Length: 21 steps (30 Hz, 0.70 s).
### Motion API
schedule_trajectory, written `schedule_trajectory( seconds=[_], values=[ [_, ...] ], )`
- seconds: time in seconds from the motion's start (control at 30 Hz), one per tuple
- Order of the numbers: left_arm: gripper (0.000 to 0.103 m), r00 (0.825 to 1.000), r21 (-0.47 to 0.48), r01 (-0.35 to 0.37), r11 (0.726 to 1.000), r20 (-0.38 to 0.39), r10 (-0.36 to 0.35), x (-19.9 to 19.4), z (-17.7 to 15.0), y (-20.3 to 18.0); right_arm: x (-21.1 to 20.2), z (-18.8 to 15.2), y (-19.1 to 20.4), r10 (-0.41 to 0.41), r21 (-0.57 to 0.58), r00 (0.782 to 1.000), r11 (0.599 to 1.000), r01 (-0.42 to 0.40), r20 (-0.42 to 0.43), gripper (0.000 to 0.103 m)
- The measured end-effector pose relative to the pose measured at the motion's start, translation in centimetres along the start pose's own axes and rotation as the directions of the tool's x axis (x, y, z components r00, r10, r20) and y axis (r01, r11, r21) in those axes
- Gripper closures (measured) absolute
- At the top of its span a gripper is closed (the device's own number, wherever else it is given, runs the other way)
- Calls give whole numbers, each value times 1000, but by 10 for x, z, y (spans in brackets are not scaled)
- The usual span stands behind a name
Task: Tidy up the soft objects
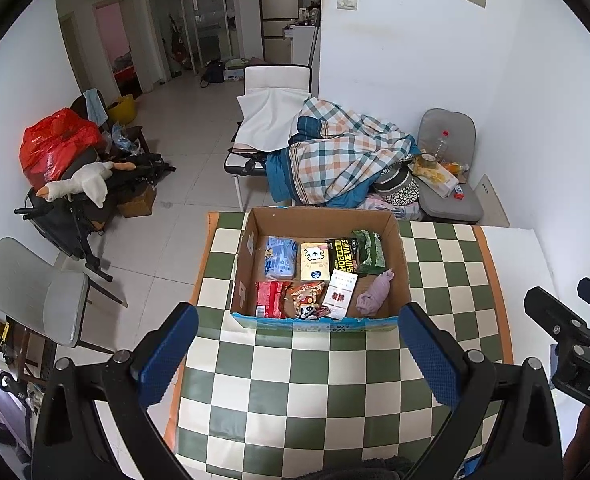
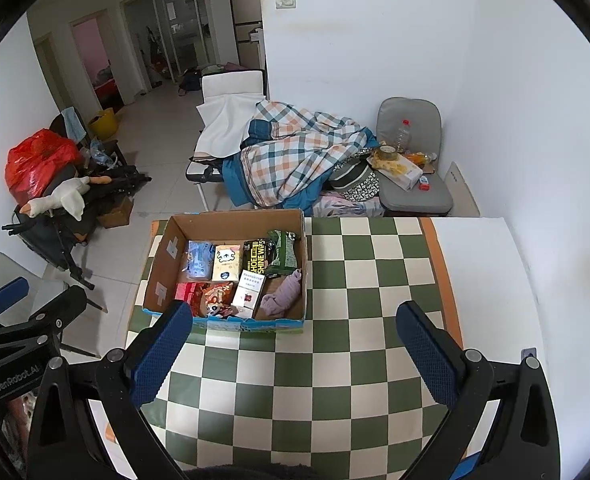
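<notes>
Both grippers' jaws wide apart, empty, above checkered cloth [image 1: 315, 380].

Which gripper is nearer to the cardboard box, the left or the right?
Left, by a small margin. The left gripper is directly in front of the cardboard box, which sits centered between its fingers. The right gripper is off to the box's right, above bare checkered cloth. Both are open.

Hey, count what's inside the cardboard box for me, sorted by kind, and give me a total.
Soft packets: 6, among them a blue one, a cream one and a black wipes pack.
White carton: 1.
Purple cloth: 1.
Total in the box: 8.
</notes>
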<state>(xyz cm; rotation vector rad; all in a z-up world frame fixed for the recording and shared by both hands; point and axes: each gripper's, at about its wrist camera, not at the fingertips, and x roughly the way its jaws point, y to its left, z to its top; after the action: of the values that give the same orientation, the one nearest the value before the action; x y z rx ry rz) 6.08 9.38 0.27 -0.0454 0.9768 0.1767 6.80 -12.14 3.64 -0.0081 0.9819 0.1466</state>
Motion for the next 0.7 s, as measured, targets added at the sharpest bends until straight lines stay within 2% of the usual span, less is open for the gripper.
schedule_trajectory(
  seconds=[0.7],
  values=[
    [0,1000,1,-3,1000,6,3,-5,-3,-1,0,-3,-2,1,1,1000,1000,-1,2,0]
  ],
)
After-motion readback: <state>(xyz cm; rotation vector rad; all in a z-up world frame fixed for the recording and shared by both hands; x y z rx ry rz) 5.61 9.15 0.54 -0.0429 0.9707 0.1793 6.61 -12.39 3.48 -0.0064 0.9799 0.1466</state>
